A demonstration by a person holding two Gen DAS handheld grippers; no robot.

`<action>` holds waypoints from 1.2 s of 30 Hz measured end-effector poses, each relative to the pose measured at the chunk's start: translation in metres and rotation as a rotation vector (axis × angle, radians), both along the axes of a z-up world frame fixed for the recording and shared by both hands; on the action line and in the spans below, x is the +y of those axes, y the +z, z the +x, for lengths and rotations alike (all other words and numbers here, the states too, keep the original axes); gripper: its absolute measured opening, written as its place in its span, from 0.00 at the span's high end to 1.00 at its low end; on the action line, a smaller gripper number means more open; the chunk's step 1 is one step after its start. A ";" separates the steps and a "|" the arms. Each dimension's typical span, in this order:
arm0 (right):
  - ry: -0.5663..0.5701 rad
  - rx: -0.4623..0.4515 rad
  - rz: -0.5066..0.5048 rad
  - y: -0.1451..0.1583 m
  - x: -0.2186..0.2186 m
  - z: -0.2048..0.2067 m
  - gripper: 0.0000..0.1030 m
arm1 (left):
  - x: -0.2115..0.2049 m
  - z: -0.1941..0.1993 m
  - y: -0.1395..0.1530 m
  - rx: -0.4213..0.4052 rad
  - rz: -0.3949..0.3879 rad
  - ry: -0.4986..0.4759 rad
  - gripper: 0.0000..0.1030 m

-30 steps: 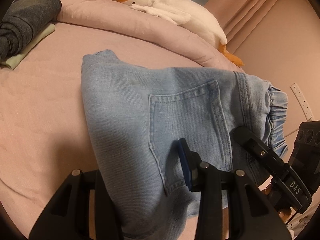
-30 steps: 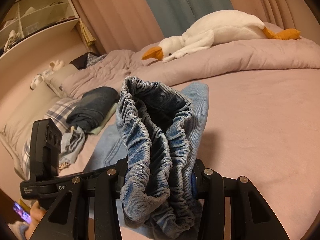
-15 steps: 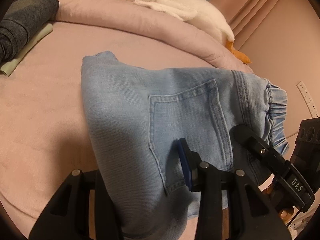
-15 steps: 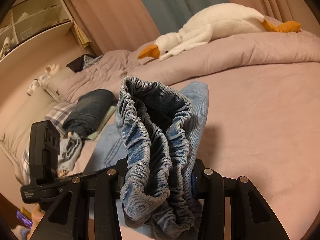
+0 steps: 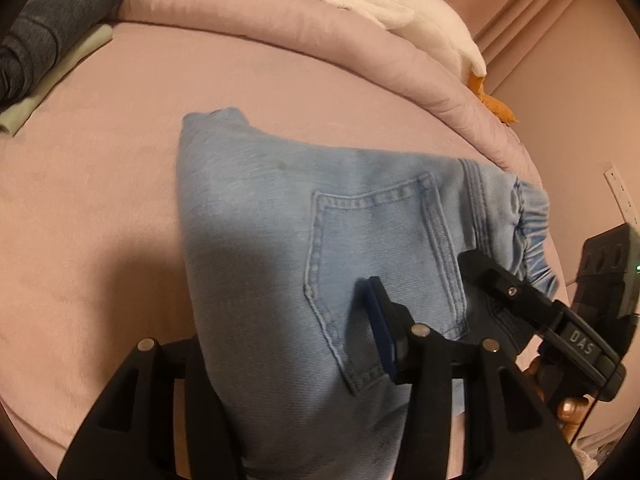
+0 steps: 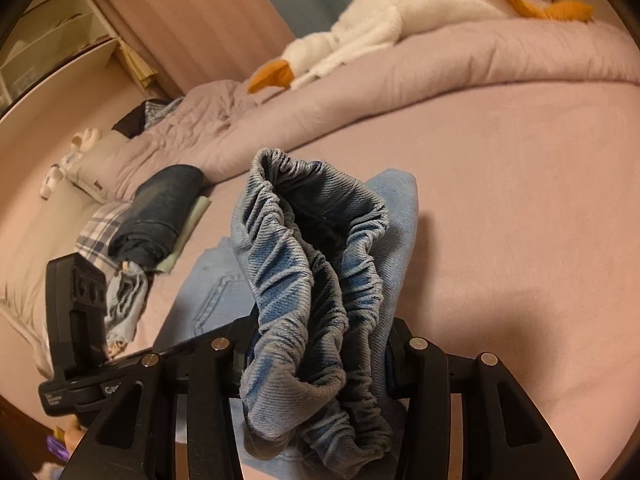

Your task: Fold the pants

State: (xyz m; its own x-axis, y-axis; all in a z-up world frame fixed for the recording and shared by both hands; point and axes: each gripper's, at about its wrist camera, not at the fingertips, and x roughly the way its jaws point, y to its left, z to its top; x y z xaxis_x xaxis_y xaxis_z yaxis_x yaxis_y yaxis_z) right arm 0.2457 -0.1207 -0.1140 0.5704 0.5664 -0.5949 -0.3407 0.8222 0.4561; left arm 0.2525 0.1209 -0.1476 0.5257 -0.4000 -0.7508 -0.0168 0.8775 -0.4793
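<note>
Light-blue denim pants (image 5: 280,240) lie folded on the pink bed sheet (image 5: 100,200), back pocket up. The fold runs between the fingers of my left gripper (image 5: 288,320). Its jaws are opening, the denim still fills the gap, and its left finger is hidden behind the cloth. My right gripper (image 6: 320,336) holds the bunched elastic waistband (image 6: 312,264), which stands up between its fingers. Its jaws are easing open a little. In the left wrist view the right gripper (image 5: 520,292) grips the waistband end of the pants.
A white plush goose (image 6: 400,12) lies on the rolled pink duvet (image 6: 480,60) at the back. Dark folded jeans (image 6: 160,216) on a green cloth sit left by a checked pillow (image 6: 96,232). Shelves (image 6: 48,56) stand far left. A wall socket strip (image 5: 620,192) is at the right.
Both grippers have sunk toward the bed with the pants, and the goose has slid up in both views. The left gripper's blue pad stands slightly farther right on the denim.
</note>
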 end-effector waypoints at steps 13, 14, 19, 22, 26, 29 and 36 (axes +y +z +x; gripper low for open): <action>-0.023 0.134 0.072 -0.030 -0.023 0.016 0.44 | 0.007 0.003 -0.007 0.016 -0.038 -0.003 0.46; -0.024 0.137 0.074 -0.030 -0.023 0.016 0.43 | 0.007 0.003 -0.007 0.015 -0.034 0.001 0.46; -0.033 0.135 0.059 -0.027 -0.021 0.011 0.43 | 0.012 -0.009 -0.002 0.004 0.007 0.018 0.44; -0.039 0.134 0.055 -0.026 -0.023 0.009 0.43 | 0.017 -0.019 -0.002 -0.001 0.038 0.018 0.42; -0.041 0.121 0.027 -0.023 -0.027 0.000 0.42 | 0.022 -0.033 -0.002 -0.004 0.050 0.016 0.42; -0.038 0.102 -0.009 -0.019 -0.030 -0.010 0.42 | 0.020 -0.043 -0.002 -0.016 0.088 0.009 0.41; -0.044 0.056 -0.195 -0.020 -0.017 -0.025 0.36 | 0.014 -0.047 -0.006 -0.036 0.136 0.027 0.40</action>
